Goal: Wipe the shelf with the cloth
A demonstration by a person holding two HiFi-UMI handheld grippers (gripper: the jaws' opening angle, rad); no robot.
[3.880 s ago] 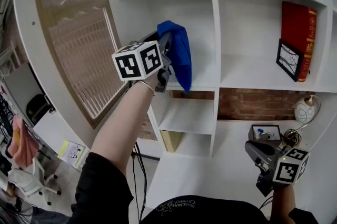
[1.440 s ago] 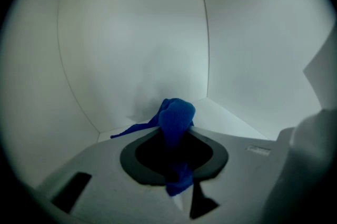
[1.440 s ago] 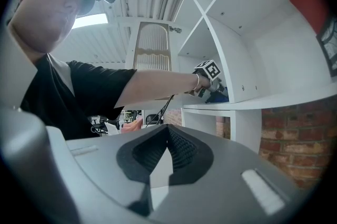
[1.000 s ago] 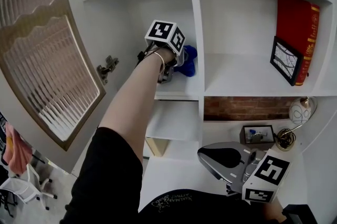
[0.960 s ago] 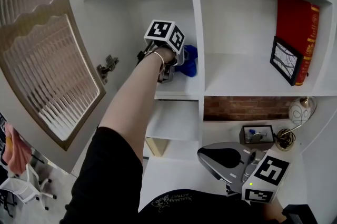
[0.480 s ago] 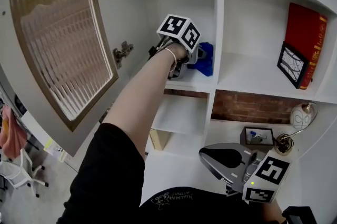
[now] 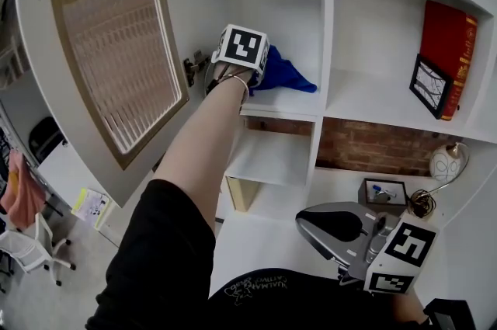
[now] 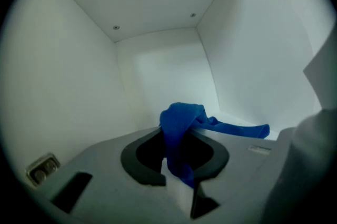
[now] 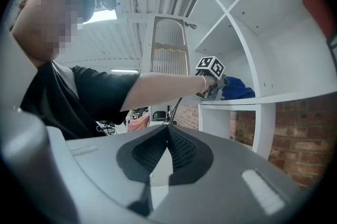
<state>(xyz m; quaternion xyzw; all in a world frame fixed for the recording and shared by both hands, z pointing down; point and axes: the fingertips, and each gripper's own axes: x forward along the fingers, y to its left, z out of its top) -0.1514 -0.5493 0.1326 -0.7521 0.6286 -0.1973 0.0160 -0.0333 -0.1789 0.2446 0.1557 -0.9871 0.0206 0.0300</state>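
Left gripper (image 8: 176, 167): jaws clamped on the blue cloth (image 8: 180, 128). We see the fabric pinched between the two dark pads. One fold bunches up above the jaw tips, and a short end hangs down through the gap toward the camera. From the bunched fold a long tail runs off to the right, beyond the gripper.

From the head view, the left forearm (image 7: 210, 142) reaches up into the upper left compartment of the white shelf unit. The marker cube (image 7: 245, 47) covers the jaws there. The cloth spills out from behind the cube to the right and lies spread on the shelf board (image 7: 287, 103), with its far tip close to the vertical divider (image 7: 326, 26). We cannot tell from either view whether the jaw tips themselves touch the board.

A cupboard door (image 7: 116, 49) with ribbed glass stands swung open on the left of the compartment. Its metal hinge (image 7: 194, 66) sits just beside the wrist.

Right gripper (image 9: 168, 136): jaws shut tight, ribbed pads meeting, nothing between them. It is held low at the bottom right of the head view, well apart from the cloth and its compartment.

In the next compartment to the right a red book (image 7: 446, 49) stands upright at the far side. A small framed picture (image 7: 427, 88) stands in front of it.
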